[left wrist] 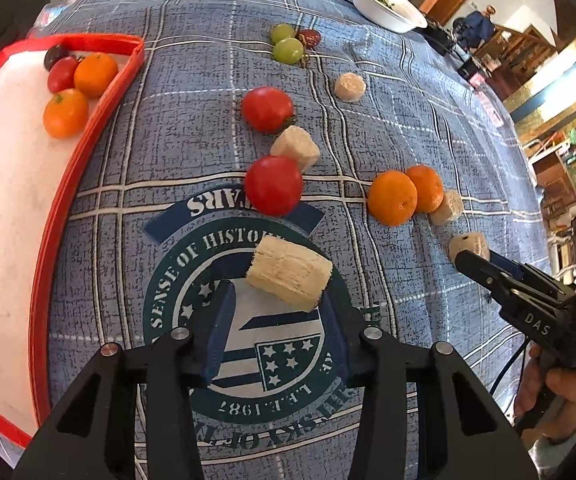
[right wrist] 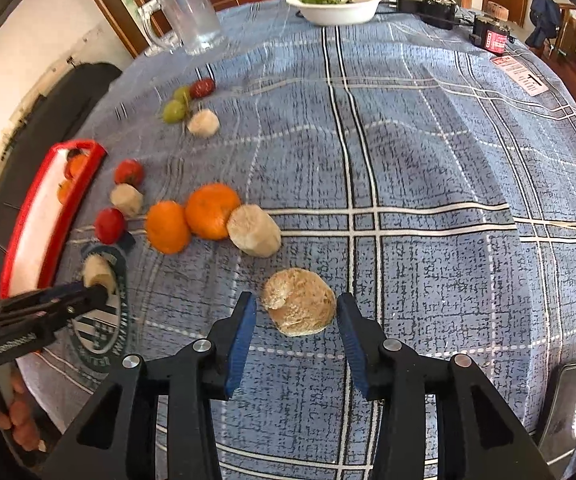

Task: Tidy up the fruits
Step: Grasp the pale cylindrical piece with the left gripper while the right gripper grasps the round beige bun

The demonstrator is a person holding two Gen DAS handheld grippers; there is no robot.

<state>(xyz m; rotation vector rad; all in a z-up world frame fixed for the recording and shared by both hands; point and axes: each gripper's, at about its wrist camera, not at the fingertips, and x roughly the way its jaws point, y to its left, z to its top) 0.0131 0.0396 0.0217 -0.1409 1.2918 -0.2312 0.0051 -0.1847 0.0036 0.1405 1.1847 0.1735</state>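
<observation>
Left wrist view looks down on a blue checked cloth covering the surface, where the left gripper holds its jaws spread on either side of a pale cut chunk — probably peeled sugarcane or a similar fibrous piece — with the right pad close against its end and the left pad apart from it, so nothing is pinched yet. Right wrist view shows the right gripper likewise spread around a round tan slice lying flat, a gap visible on both sides. Tomatoes, oranges and more pale chunks sit scattered nearby, while the red-rimmed tray at the left already holds two oranges and some small tomatoes. The chunks look light, fairly stiff and rough-skinned, so they should grip well; taking each across its curved sides, near the middle, seems safest. The tomatoes appear smooth and soft — they would likely roll and bruise under a hard squeeze.
</observation>
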